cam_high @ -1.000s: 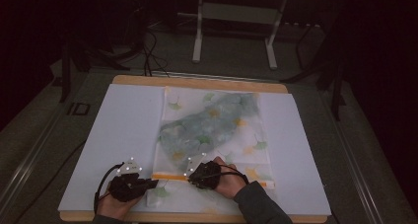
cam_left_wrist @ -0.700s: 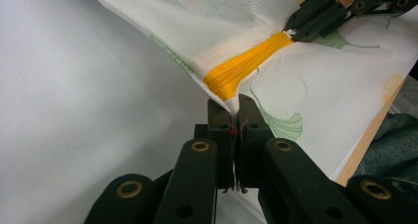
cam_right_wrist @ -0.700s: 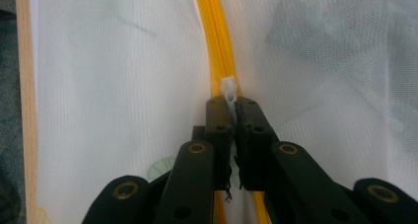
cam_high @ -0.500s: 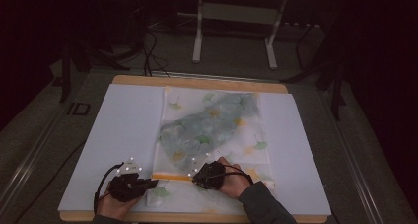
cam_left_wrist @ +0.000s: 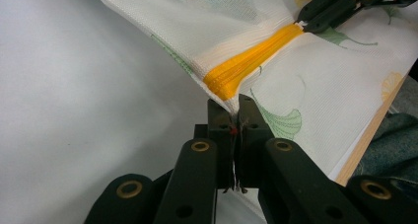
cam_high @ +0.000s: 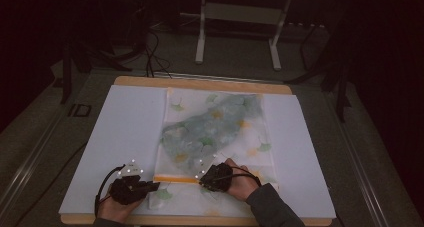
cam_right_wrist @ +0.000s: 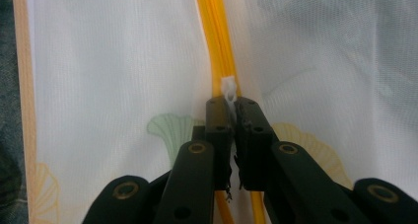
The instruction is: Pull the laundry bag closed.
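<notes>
While the left claw (cam_left_wrist: 235, 103) pinches the mesh bag's (cam_left_wrist: 315, 86) corner, right claw (cam_right_wrist: 232, 105) clamps its zipper pull (cam_right_wrist: 228, 88).

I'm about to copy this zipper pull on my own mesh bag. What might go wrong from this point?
1. The right gripper pinches only the small white zipper pull; it may slip out under a hard tug.
2. The left gripper holds just the bag's corner at the end of the yellow zipper, so the thin mesh might tear or slide free.
3. The zipper curves in the right gripper view, so the slider may jam.
</notes>
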The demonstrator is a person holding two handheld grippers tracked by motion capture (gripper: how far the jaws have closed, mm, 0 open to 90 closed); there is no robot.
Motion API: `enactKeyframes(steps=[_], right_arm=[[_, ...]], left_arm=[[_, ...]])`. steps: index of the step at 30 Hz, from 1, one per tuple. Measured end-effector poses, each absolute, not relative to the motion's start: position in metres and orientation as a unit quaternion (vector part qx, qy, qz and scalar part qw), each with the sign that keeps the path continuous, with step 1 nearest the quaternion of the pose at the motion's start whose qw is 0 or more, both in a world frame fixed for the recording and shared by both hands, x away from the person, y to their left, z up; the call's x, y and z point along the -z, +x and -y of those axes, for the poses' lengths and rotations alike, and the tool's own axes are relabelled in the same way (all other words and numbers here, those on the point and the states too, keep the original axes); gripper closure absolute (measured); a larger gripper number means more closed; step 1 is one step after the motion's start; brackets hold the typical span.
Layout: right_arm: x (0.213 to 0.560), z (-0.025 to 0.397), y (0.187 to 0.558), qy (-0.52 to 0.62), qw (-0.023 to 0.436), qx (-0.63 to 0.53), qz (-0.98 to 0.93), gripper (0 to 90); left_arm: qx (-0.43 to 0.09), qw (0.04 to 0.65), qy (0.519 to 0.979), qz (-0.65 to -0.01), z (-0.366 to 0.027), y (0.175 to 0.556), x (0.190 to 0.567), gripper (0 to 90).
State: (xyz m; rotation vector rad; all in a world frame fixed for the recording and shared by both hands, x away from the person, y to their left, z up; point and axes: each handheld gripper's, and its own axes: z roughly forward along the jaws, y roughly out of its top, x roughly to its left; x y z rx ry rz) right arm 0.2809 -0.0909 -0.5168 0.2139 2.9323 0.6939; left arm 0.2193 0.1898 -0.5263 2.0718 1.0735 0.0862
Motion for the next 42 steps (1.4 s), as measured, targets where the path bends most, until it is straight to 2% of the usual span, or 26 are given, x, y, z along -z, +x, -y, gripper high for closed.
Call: enactKeyframes(steps=[32, 37, 42], right_arm=[[0.515, 0.109, 0.286, 0.068, 0.049, -0.220, -0.972, 86.2], [0.516, 0.109, 0.286, 0.068, 0.051, -0.223, -0.971, 90.0], [0.516, 0.109, 0.285, 0.065, 0.054, -0.223, -0.971, 90.0]], left_arm=[[-0.031, 0.391, 0.816, -0.424, -0.190, 0.219, 0.527, 87.5], [-0.028, 0.391, 0.816, -0.425, -0.190, 0.219, 0.527, 87.5], [-0.029, 0.391, 0.816, -0.425, -0.190, 0.219, 0.527, 87.5]])
